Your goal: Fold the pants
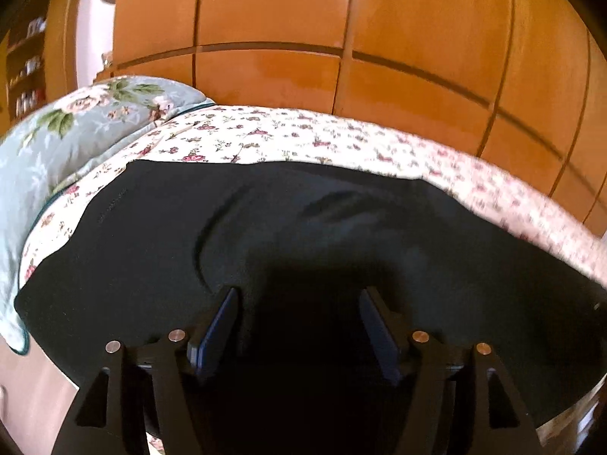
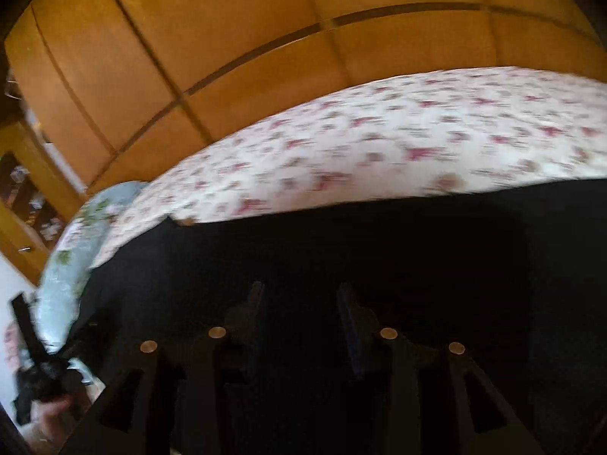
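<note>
Now | I see pants (image 1: 303, 227) flat, long axis crosswise under both grippers | left gripper (image 1: 299, 295) spread wide, empty | right gripper (image 2: 299, 292) parted, empty

Right wrist view is smeared all over, so the sheet (image 2: 379, 144) flowers are just pink streaks. The pants (image 1: 303, 235) run off the near and right edges in both views. Shelf (image 1: 28, 64) stuff at far left is too tiny to read.
</note>
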A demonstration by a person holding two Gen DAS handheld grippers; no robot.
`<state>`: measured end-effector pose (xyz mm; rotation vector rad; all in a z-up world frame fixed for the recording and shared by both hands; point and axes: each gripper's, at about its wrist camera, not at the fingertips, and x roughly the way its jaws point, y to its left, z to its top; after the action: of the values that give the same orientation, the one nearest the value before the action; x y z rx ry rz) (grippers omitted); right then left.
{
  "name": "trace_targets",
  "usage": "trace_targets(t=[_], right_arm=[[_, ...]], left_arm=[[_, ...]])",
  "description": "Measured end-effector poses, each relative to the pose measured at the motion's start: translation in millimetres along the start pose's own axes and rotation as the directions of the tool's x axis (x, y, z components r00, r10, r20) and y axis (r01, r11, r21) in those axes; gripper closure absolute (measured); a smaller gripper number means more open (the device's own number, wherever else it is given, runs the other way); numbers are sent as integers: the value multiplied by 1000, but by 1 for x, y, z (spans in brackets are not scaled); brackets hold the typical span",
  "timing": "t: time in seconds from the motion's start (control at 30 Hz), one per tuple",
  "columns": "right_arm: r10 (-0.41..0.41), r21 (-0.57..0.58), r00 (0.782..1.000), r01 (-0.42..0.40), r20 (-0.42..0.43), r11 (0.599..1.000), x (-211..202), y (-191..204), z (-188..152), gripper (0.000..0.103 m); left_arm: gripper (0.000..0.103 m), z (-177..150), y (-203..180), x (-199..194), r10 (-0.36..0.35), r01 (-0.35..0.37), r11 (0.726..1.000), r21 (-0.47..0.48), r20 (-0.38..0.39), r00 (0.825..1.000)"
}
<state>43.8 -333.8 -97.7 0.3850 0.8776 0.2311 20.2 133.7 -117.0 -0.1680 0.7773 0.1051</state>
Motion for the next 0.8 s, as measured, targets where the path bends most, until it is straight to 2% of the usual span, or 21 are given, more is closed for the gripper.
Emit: trace_targets(t=[0.1,0.13,0.17,0.2,0.33,0.4,0.53,0.57,0.67,0.7,0.8], right_arm=[[11,106,998,-17,54,994,-23,-24,3,66],[-2,127,996,-8,85,992,-32,-29,4,62],[-26,152,992,7,127,988,-46,-38,5,53],[-46,171,987,19,156,985,-56,-46,5,50],[-148,275,965,85,216,958,-99,-90,3,50],[-202,330,953,120,228,936,-121,-115,-2,50],[-342,443,906,208,248,872,-166,-165,-19,49],[-361,470,901,216,242,856,-172,-175,-23,47],[-389,596,892,187,230,781,-188,-217,-41,47],[-381,639,896,157,229,753,-190,-232,-47,47],[-325,704,909,50,262,708,-186,-257,-58,45]], left_arm=[[36,-2,0,-4,3,-3,1000,-3,-5,1000],[35,-3,2,-5,-3,3,1000,-16,-6,1000],[35,-4,4,-6,-10,10,999,-30,-4,1000],[35,-5,6,-8,-19,19,998,-54,2,1000],[35,-9,8,-10,-26,27,997,-76,13,1000],[35,-9,7,-10,-20,21,997,-71,13,1000],[35,-10,7,-10,-11,12,997,-78,13,1000],[35,-10,7,-10,-8,10,997,-82,13,1000],[35,-11,8,-11,-7,9,996,-92,15,1000],[35,-11,9,-11,-12,14,995,-97,17,1000],[35,-12,14,-14,-40,42,992,-121,19,999]])
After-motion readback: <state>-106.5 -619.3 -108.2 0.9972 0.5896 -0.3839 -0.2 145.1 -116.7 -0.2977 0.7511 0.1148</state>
